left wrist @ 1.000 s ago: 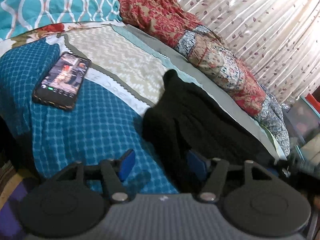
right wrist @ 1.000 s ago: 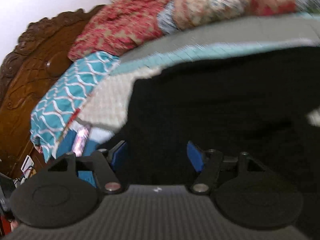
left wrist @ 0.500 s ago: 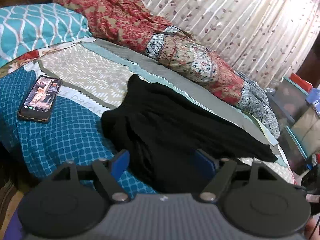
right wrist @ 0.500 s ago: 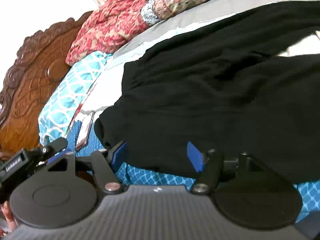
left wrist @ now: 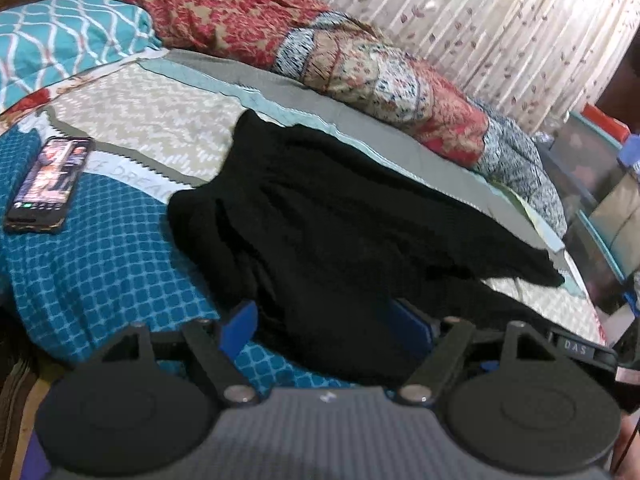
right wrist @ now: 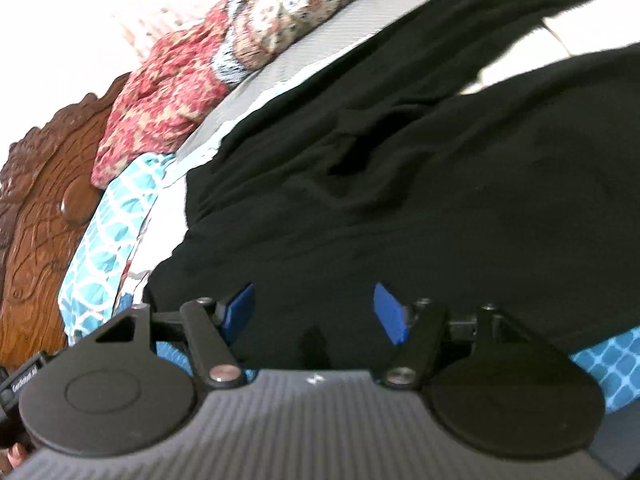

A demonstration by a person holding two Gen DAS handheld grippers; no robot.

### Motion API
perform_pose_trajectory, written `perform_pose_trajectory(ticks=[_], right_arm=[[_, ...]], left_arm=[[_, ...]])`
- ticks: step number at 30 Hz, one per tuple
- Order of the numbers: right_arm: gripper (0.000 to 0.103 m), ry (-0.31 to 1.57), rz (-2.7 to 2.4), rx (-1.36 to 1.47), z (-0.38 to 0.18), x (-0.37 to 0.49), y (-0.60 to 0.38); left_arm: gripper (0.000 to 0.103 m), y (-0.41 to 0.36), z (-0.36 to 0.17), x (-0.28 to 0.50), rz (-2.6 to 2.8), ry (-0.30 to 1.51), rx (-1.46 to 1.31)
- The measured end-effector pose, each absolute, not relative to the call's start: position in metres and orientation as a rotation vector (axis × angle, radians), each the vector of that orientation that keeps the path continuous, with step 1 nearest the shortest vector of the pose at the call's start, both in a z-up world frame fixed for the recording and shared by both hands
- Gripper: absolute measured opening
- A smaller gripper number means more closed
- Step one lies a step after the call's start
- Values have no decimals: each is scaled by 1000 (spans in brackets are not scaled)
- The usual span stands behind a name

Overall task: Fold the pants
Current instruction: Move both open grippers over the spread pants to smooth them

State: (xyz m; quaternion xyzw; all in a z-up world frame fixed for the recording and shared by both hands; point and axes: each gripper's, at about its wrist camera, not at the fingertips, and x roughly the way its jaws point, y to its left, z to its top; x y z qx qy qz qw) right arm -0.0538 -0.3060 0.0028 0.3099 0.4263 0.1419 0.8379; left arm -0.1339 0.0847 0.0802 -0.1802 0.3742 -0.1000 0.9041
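Black pants [left wrist: 340, 220] lie rumpled across the bed, waist end toward the phone and two legs running off to the right. My left gripper [left wrist: 324, 320] hovers over their near edge with its blue pads wide apart; black cloth shows between them, and neither pad presses on it. In the right wrist view the pants [right wrist: 440, 200] fill most of the frame. My right gripper [right wrist: 316, 308] is open just above the near hem, its blue fingertips [right wrist: 240, 308] clear of the cloth.
A phone [left wrist: 48, 184] lies on the blue checked bedspread [left wrist: 100, 260] at the left. A red patterned quilt [left wrist: 240, 12] is piled along the far side under a curtain [left wrist: 480, 20]. A teal pillow [left wrist: 60, 36] and carved headboard [right wrist: 40, 200] stand at the bed's head.
The left gripper's pads have spread wider and it has drawn back, showing more of the pants. The right gripper has rolled and dropped closer to the pants' near edge.
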Motion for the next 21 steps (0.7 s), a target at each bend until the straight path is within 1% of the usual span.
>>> perform_pose_trajectory(ticks=[6,9,12,17,18,19,21], right_arm=[[68,960,287,705,-25,-50,-320],[68,958,302,690,-23,-52,-321],[68,963,312,693,-12,-53,-325],[68,833,350,645,32,-46,-346],[68,812,338,636,39,-44,-353],[68,791,316,628,47,-40,-363],[68,769,270,619,55,-32,-381]], left_arm=[[75,76,73,-122,-211,808,-355],[75,74,70,-117,-209,818,-353],[75,77,76,-108,-212,792,-341],[76,97,110,-65,-163,676,-289],[81,101,117,-52,-160,652,-269],[93,103,124,-37,-163,625,-236],[101,104,133,1,-157,560,-117]])
